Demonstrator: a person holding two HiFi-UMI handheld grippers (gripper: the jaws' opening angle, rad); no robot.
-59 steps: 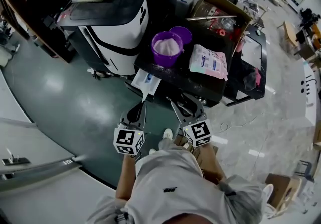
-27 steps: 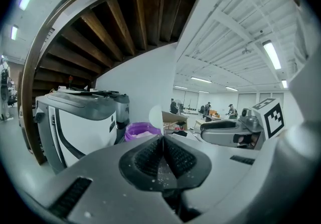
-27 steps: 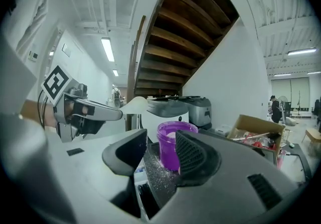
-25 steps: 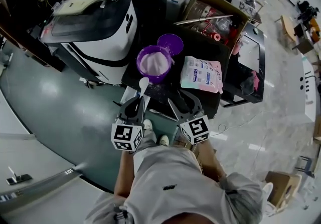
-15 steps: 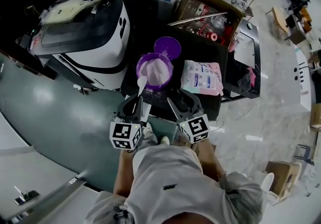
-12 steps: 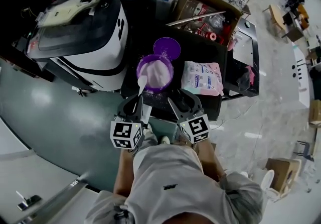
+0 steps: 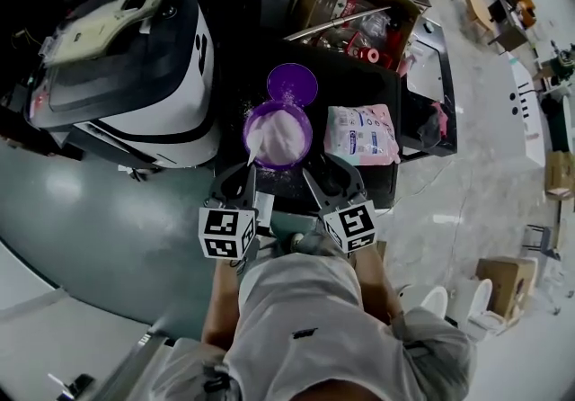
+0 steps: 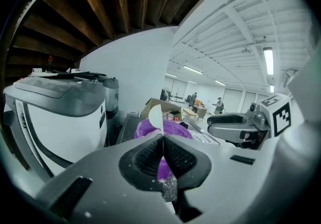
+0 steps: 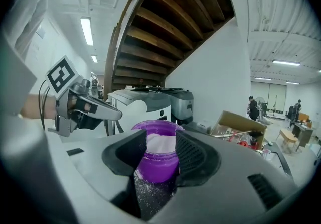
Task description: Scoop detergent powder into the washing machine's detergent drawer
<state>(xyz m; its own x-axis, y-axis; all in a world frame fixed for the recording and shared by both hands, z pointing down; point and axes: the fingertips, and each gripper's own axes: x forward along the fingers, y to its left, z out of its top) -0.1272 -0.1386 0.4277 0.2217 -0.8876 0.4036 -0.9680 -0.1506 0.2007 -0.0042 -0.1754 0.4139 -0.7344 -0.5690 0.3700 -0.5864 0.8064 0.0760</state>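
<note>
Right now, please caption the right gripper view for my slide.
Open right hand-held gripper faces a purple tub of white powder.

Head view looks down; gripper views share tub (image 7: 279, 135).

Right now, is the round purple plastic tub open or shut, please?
Open: the round purple plastic tub shows white powder; its purple lid lies beside it.

Spoon (image 8: 155, 115) handle hidden in left gripper (image 8: 163, 142) jaws — load unclear, perhaps none.
</note>
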